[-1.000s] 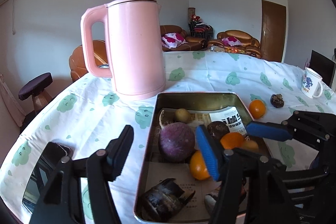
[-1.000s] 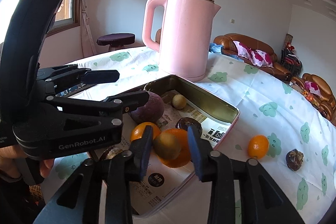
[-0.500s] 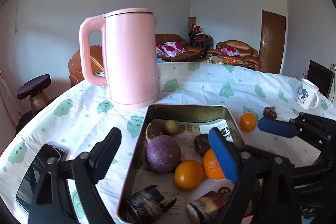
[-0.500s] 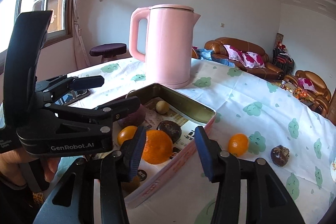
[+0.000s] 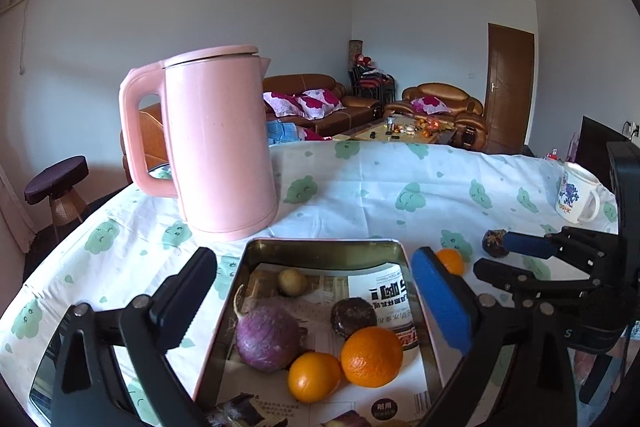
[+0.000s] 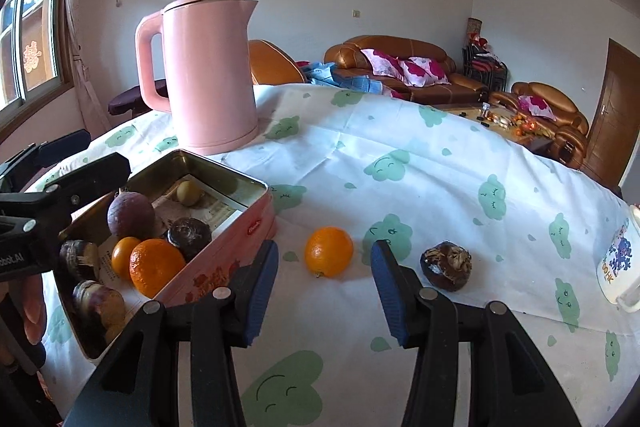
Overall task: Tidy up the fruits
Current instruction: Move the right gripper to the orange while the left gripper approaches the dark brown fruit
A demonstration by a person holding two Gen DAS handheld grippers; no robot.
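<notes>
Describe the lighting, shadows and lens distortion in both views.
Left wrist view: fisheye bends the table edge; black vignette corners; pink kettle evenly lit. Right wrist view: bright window at left; the loose orange casts a soft shadow rightward; sharp focus.

Open pink metal tin (image 6: 256, 223) lying flat on a cloud-print cloth, lined with printed paper. Inside: a round purple root vegetable (image 5: 267, 337), two oranges touching each other, the larger (image 5: 371, 355) just right of the smaller (image 5: 314, 377), a dark brown wrinkled fruit (image 5: 354, 313) behind them, a small tan round fruit (image 5: 292, 281) near the far wall, two dark purplish tubers (image 6: 98, 301) at the near end. Outside, near the tin: a lone orange (image 6: 329, 251) resting on the cloth, a dark wrinkled fruit (image 6: 446, 265) a little apart beside it.
</notes>
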